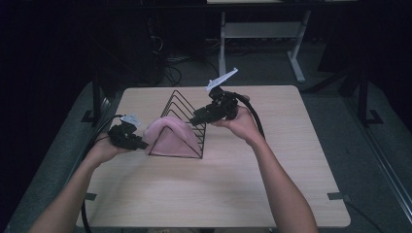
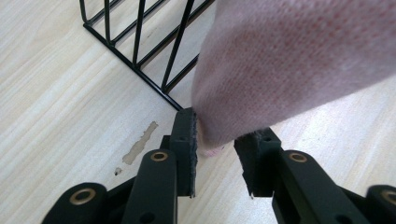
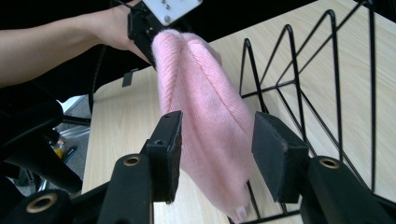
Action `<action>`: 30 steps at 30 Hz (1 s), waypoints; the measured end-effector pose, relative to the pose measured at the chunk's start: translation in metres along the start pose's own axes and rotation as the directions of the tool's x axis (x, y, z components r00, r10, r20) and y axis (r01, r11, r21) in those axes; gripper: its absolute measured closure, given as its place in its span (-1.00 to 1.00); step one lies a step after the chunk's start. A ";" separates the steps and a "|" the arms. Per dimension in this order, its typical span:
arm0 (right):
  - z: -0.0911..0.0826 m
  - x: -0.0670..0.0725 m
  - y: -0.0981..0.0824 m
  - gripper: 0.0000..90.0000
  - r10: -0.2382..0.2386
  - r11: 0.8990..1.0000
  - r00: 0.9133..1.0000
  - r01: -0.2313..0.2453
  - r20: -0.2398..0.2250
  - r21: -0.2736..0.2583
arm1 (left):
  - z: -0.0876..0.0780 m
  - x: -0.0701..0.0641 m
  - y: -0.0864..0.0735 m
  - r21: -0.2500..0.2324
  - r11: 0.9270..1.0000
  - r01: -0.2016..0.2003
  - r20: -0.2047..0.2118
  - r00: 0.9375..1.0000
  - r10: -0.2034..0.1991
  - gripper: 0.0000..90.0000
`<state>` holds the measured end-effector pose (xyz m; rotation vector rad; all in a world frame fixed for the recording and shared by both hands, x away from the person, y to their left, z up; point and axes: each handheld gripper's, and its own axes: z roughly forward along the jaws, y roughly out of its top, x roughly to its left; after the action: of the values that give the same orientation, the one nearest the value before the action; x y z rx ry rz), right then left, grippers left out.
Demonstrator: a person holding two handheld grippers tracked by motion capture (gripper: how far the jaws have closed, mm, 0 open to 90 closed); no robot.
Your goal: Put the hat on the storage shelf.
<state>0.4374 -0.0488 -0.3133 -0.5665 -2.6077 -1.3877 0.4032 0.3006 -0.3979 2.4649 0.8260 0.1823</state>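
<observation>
Left hand-held gripper [image 2: 217,154]: jaws parted, pink knit hat [image 2: 299,70] edge between the pads, brushing the left pad but not clamped. Right hand-held gripper [image 3: 217,154]: jaws wide apart astride the hat's fold, pads clear of it, released. Hat lies draped over the black wire rack [image 1: 187,121], one end hanging to the surface [image 1: 243,194]. Judged light, soft, floppy; stretches and sags, may snag on the wires. Best pinched at the thick folded rim, both ends, lifted clear before pulling.
</observation>
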 end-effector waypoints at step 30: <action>-0.045 -0.009 -0.029 0.00 0.067 0.998 0.994 -0.066 0.086 -0.012 | -0.020 -0.007 0.000 -0.052 0.999 0.004 -0.011 1.000 -0.005 0.23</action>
<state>0.4316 -0.1025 -0.3122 -0.7238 -2.6233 -1.3858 0.3914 0.3050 -0.3808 2.4155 0.8215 0.2139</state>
